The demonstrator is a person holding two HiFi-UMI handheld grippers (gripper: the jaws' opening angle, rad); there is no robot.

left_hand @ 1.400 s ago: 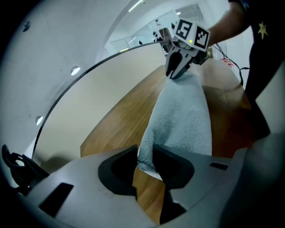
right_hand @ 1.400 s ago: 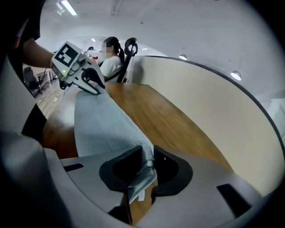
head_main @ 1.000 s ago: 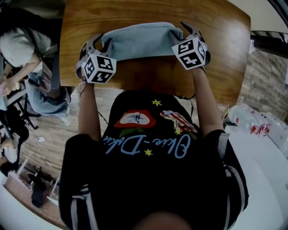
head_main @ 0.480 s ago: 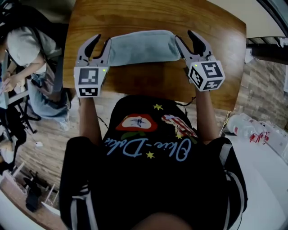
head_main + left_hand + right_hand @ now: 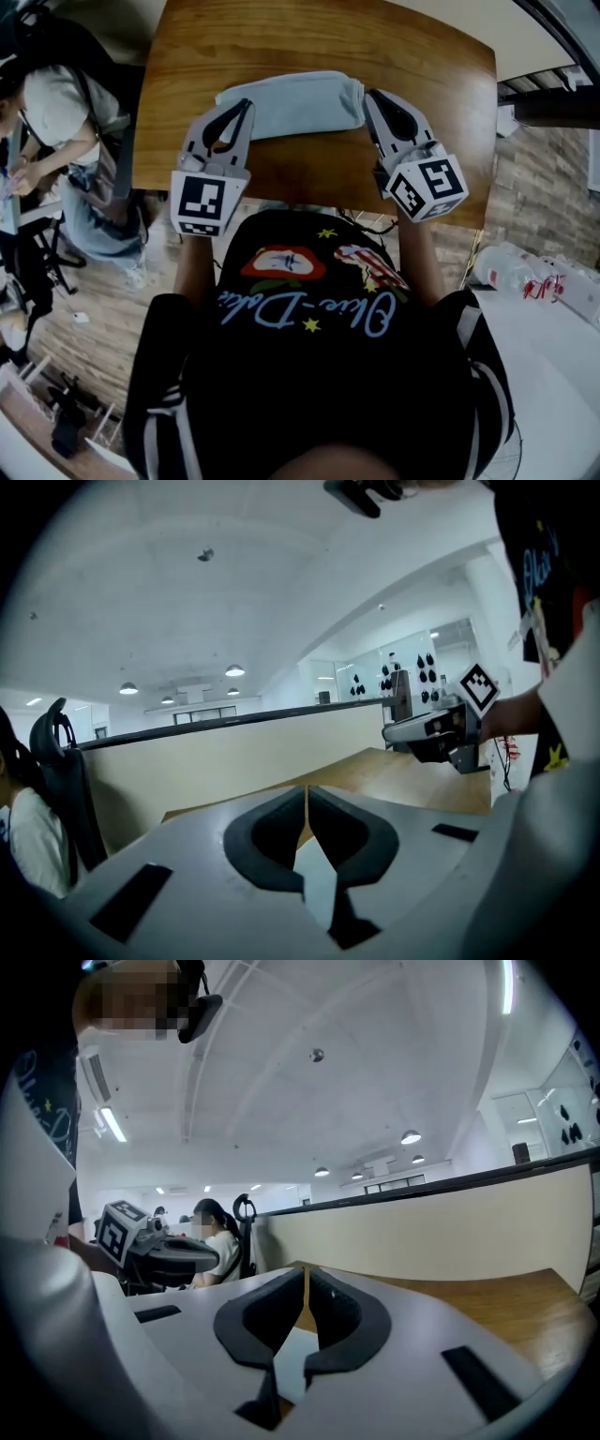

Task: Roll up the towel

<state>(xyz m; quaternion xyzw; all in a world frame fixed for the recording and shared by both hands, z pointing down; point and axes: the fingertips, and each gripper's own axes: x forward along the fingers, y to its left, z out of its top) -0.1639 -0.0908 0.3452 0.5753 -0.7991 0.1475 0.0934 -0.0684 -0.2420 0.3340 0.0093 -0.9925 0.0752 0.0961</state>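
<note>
The worktop carried the towel as a compact, pale blue roll lying crosswise on its far half. Compared with a second before, the roll lay much as it had, and we saw the change in the tools alone. The left tongs and the right tongs had stood spread at the roll's two ends; now both had lifted off and drawn toward the person. The left tongs were fully closed and gripped nothing. The right tongs were closing, tips almost together, with nothing between them. We judged that the towel had been let go and the rolling was complete or nearly so. The head view alone showed the whole roll and how each tool stood just beside one of its ends. Only the gripper views showed the narrow seam between the jaws. They looked almost level across the worktop, each catching the opposite tool. A pale patch showed through the opening behind the tips, probably the towel below.
</note>
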